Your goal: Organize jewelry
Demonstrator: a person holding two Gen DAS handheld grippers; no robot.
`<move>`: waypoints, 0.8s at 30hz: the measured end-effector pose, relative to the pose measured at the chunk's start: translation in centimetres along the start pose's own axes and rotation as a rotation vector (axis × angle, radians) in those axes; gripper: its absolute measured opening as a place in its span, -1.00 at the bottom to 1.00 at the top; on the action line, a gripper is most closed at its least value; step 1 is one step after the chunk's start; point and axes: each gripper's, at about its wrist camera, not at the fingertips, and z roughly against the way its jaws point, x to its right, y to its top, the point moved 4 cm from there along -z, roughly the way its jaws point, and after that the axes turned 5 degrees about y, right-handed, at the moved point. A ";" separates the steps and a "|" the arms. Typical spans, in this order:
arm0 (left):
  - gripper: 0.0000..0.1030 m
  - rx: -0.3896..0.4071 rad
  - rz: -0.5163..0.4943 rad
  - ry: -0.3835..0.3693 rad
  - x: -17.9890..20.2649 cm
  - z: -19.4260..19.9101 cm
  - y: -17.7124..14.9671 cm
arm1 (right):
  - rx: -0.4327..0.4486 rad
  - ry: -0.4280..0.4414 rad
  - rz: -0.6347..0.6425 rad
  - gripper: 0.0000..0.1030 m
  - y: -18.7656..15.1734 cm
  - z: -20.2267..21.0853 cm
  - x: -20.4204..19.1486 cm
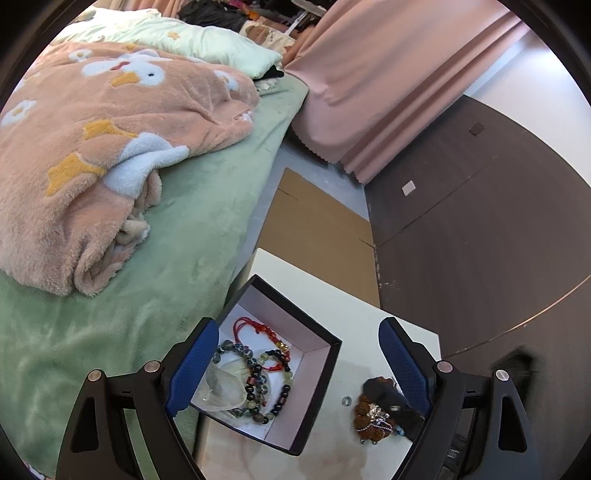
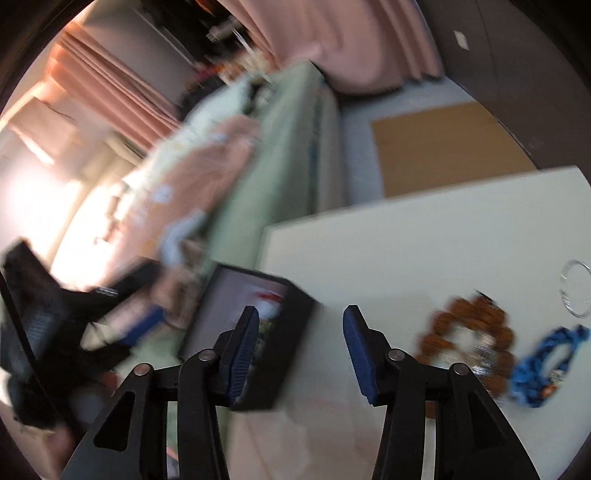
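One box [image 1: 325,365], two tools [image 1: 299,365] [image 2: 299,347] spread.

Left wrist view: fisheye, mounted behind the left gripper [image 1: 299,363], looks forward and steeply down along its blue-padded fingers onto a white tabletop [image 1: 332,295], close above an open black square box with pale lining [image 1: 317,354]; upper field takes in a green-covered bed [image 1: 207,229], pink curtain [image 1: 388,85] and flat brown cardboard sheet on the floor [image 1: 317,218]. Image sharp. Right wrist view: same mounting behind the right gripper [image 2: 299,345], also angled down at the tabletop [image 2: 424,240], close, horizon tilted, strongly blurred. Shared between views: box [image 2: 291,332], tabletop, brown beaded bracelet [image 1: 365,413] [image 2: 469,332], bed [image 2: 280,155], curtain [image 2: 332,33], cardboard [image 2: 443,147].
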 end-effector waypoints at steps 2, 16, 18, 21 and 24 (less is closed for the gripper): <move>0.72 0.000 -0.011 -0.008 0.3 0.1 -0.2 | -0.040 -0.048 -0.016 -0.06 -0.2 -0.6 1.5; 0.72 -0.012 -0.058 -0.036 1.3 0.7 -0.9 | -0.090 -0.100 -0.071 -0.34 -0.9 -2.8 4.1; 0.72 -0.015 -0.061 -0.036 1.3 0.8 -0.9 | -0.098 -0.117 -0.069 -0.46 -1.1 -3.2 4.3; 0.72 -0.022 -0.057 -0.040 1.1 0.8 -0.8 | -0.108 -0.149 -0.055 -0.54 -1.2 -3.4 4.1; 0.72 -0.024 -0.053 -0.043 1.1 1.0 -0.8 | -0.124 -0.184 -0.028 -0.58 -1.6 -3.3 3.9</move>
